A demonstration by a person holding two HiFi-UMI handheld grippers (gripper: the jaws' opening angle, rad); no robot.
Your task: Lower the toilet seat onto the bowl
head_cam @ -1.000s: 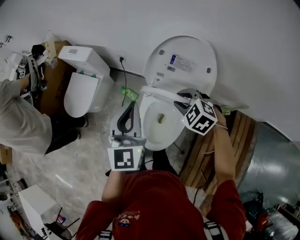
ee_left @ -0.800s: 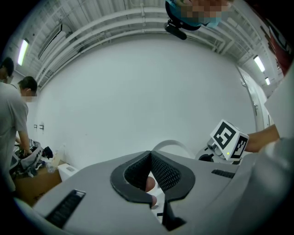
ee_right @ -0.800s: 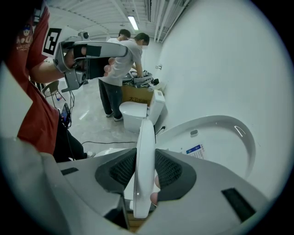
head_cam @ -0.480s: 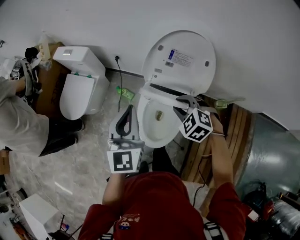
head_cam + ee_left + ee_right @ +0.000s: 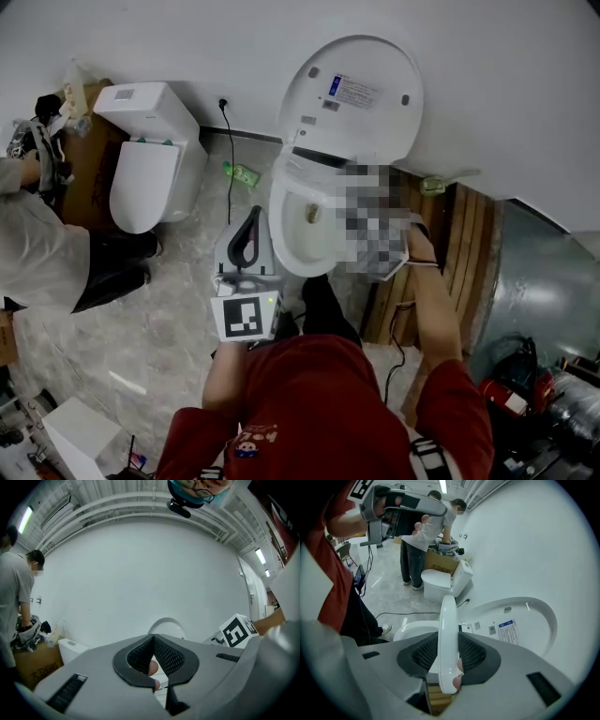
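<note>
Toilet seat (image 5: pixel 448 634): I see it on edge, tilted up off the bowl (image 5: pixel 281 248), with its white rim running between my right jaws.
Right gripper (image 5: pixel 449 657): clamped on the seat's rim, a pad pressing each face, over the bowl's right side.
Lid (image 5: pixel 352 98): upright against the wall behind the bowl.
Left gripper (image 5: pixel 153 641): jaws together on nothing, just left of the bowl.
Room left of the bowl: open floor (image 5: pixel 178 309) crossed by a black cable (image 5: pixel 228 141). A second toilet (image 5: pixel 145 173) and a standing person (image 5: pixel 42 258) are farther out.
Room right of the bowl: tight, with wooden slats (image 5: pixel 469 248) close beside it.
</note>
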